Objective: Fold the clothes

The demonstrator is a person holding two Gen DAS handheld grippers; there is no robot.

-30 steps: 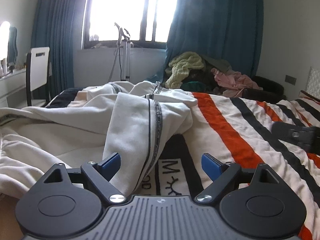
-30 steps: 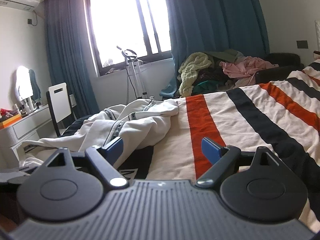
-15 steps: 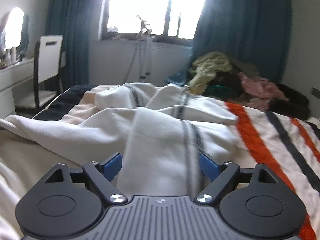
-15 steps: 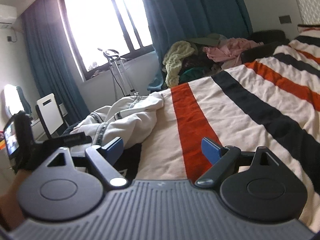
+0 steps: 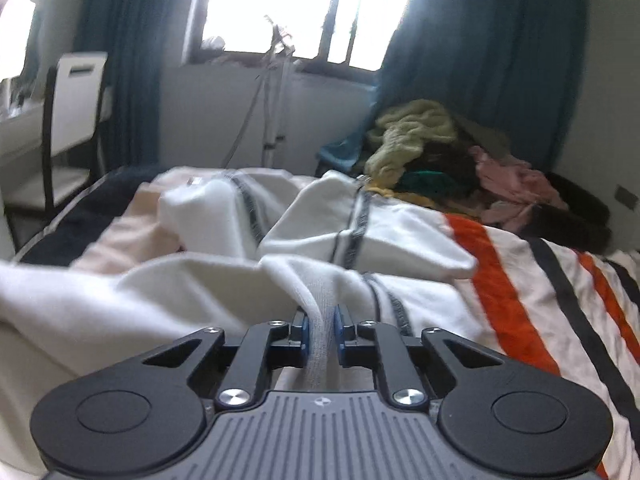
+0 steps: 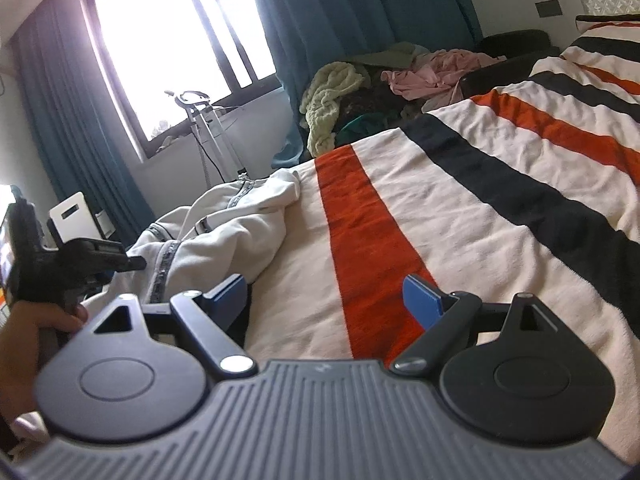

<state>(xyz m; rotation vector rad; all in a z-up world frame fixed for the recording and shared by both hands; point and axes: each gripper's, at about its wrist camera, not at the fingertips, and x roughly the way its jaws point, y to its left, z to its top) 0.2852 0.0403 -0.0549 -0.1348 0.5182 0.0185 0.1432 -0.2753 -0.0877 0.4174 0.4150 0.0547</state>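
A crumpled white garment with grey striped trim [image 5: 200, 292] lies on the striped blanket [image 5: 500, 300]. My left gripper [image 5: 321, 334] is low over it, jaws closing, and the blue pads press a ribbed strip of the garment's edge between them. In the right wrist view the garment [image 6: 232, 232] lies at the left, where a hand [image 6: 24, 320] holds the left gripper against it. To the garment's right, my right gripper [image 6: 324, 300] hovers open over the blanket's orange stripe [image 6: 360, 248] with nothing between its fingers.
A pile of mixed clothes [image 5: 420, 136] sits beyond the bed's far edge, under the blue curtain. A white chair [image 5: 76, 92] and a desk stand at the left. A metal stand [image 5: 276, 80] is below the window. The blanket [image 6: 500, 200] stretches away to the right.
The left gripper slid across the white garment and its jaws came together on a fold of the edge. The right gripper rolled and dipped; the hand with the left gripper entered its view.
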